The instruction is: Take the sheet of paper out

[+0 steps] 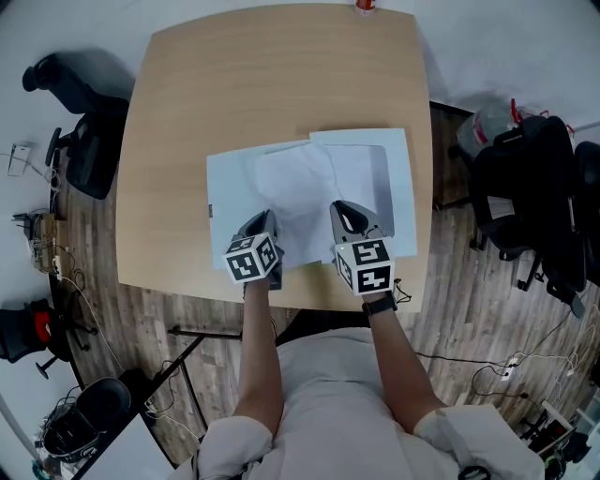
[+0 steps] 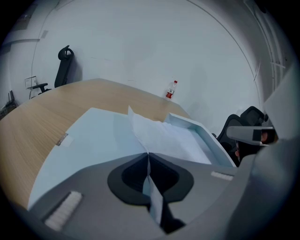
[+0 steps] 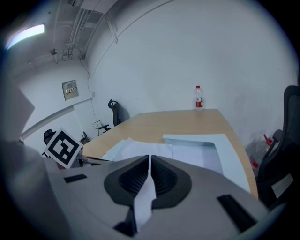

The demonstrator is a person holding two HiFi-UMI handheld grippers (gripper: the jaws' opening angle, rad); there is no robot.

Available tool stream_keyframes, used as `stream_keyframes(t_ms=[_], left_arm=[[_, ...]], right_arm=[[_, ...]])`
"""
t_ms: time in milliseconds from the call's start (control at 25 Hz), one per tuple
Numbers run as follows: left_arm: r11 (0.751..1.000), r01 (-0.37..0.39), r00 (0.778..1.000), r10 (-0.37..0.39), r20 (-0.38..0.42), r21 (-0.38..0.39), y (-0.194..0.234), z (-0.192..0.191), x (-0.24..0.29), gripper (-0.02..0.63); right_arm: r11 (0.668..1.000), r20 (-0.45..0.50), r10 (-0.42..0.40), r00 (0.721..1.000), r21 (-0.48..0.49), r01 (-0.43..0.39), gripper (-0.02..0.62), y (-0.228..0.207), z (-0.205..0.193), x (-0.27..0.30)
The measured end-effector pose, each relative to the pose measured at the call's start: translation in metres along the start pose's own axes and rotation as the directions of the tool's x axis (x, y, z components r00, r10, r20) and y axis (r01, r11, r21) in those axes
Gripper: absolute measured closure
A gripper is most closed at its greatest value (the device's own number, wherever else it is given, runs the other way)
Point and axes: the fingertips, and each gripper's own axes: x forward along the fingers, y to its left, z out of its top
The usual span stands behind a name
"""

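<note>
A light blue folder lies open on the wooden table, its windowed flap turned out to the right. A crumpled white sheet of paper lies partly out of it, toward me. My left gripper is shut on the sheet's near left edge; in the left gripper view the paper runs pinched through the jaws of that gripper. My right gripper is shut on the sheet's near right edge, and its own view shows the sheet as a strip clamped between the jaws of the right gripper.
A small red-capped bottle stands at the table's far edge. Black office chairs stand to the left and to the right of the table. The table's front edge is just below both grippers.
</note>
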Motion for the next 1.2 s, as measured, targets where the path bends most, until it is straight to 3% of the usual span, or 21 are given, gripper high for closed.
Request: stream_keyframes(t_ms=[320,680,1000,1200], left_arm=[[0.999,-0.028,0.997,0.025,0.07,0.046,0.009,0.024,-0.028,0.597],[0.991,-0.03,0.979,0.003,0.202,0.129,-0.013,0.076,-0.075,0.597],[0.977,-0.023,0.943,-0.049,0.328,0.211,-0.038,0.119,-0.115,0.597],[0.962,-0.039,0.904,-0.081,0.42,0.27,-0.057,0.144,-0.142,0.597]], right_arm=[[1.0,0.042,0.008,0.999,-0.015,-0.007,0.58,0.013,0.02,-0.004],[0.998,0.151,0.001,0.989,-0.059,0.008,0.58,0.034,0.064,-0.033],[0.993,0.255,-0.048,0.966,-0.092,0.073,0.58,0.04,0.1,-0.071],[0.987,0.319,-0.061,0.946,-0.121,0.104,0.58,0.048,0.121,-0.094]])
